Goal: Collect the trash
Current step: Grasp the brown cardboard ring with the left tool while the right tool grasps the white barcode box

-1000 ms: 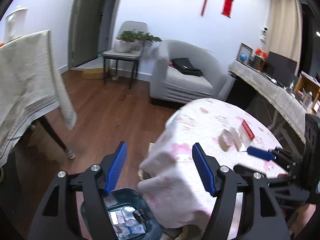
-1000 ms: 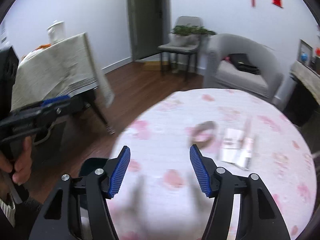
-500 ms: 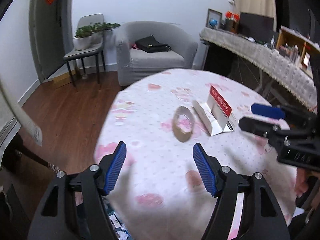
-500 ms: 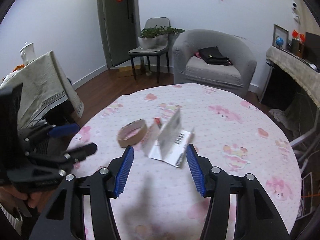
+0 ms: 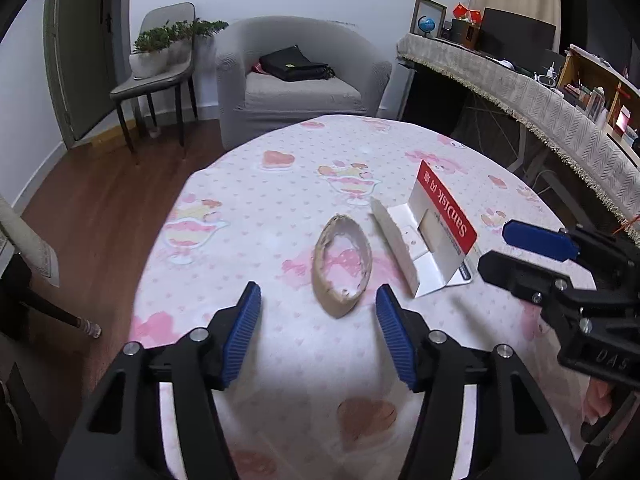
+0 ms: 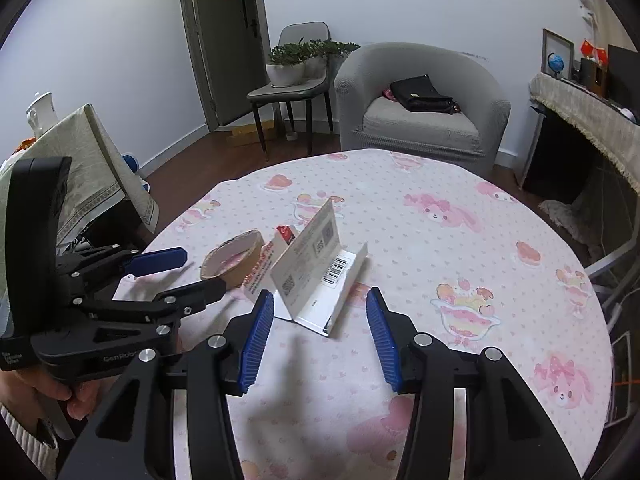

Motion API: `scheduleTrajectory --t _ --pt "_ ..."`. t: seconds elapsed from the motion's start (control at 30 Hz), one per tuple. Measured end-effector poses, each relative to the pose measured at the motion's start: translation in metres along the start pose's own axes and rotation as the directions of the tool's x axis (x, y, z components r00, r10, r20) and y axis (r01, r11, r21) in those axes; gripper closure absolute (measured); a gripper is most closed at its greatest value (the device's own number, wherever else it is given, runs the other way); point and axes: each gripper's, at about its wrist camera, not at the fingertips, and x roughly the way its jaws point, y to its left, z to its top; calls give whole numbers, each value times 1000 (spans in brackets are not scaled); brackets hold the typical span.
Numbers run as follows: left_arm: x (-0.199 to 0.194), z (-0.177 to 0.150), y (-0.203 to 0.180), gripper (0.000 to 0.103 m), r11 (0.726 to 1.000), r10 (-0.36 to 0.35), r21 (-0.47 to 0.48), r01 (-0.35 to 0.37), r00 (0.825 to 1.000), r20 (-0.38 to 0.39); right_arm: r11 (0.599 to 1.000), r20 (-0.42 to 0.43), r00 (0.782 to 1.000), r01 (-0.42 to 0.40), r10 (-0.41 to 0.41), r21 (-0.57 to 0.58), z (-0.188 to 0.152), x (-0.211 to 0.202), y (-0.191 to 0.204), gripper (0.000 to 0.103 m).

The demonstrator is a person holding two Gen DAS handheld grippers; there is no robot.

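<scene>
On the round table with a pink-printed cloth lies a squashed brown cardboard tape ring. Right of it stands an opened white and red SanDisk card package. My left gripper hovers at the ring's near end, jaws closing, pads apart from the ring. Just short of the package, my right gripper is closing too, with only the package's near corner showing between its fingers.
A grey armchair with a black bag stands behind the table, beside a chair holding potted plants. A cloth-covered side table is at the left, a long fringed counter at the right. A hand holds the left gripper.
Both grippers swung from the floor side to over the table and came close to the ring and package. The bin under the left gripper left view. Both jaws narrowed.
</scene>
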Motion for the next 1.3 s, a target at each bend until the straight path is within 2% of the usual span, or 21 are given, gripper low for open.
scheduleTrajectory --t 0.17,0.3,0.37,0.43,0.63,0.8,1.03,1.3 --pt "10 4 -6 43 1000 -15 10 16 999 -33 999 0 1000 -30 30 33 4 3 -7 54" --pt "12 7 -8 56 1000 -3 12 3 999 -43 994 -2 997 -72 72 80 7 6 -12 29" --pt "12 8 -4 61 1000 -6 1 6 999 -42 991 -3 995 -98 99 93 8 8 -12 26" --pt "12 9 -1 70 1000 -25 -18 24 999 -42 993 -8 996 -84 85 83 8 10 -8 23" --pt "5 8 6 72 1000 -11 -29 10 999 -33 993 -36 996 -78 82 86 9 21 0 23" --pt "-6 4 21 72 999 3 -52 -4 1000 -23 995 -54 996 -65 69 73 12 31 10 17" --pt "-22 -1 47 71 997 21 -78 -21 1000 -11 998 -117 993 -4 11 56 11 54 21 17" --pt "-39 -11 76 71 994 47 -99 -48 999 -10 997 -126 990 62 -55 47 15 66 27 17"
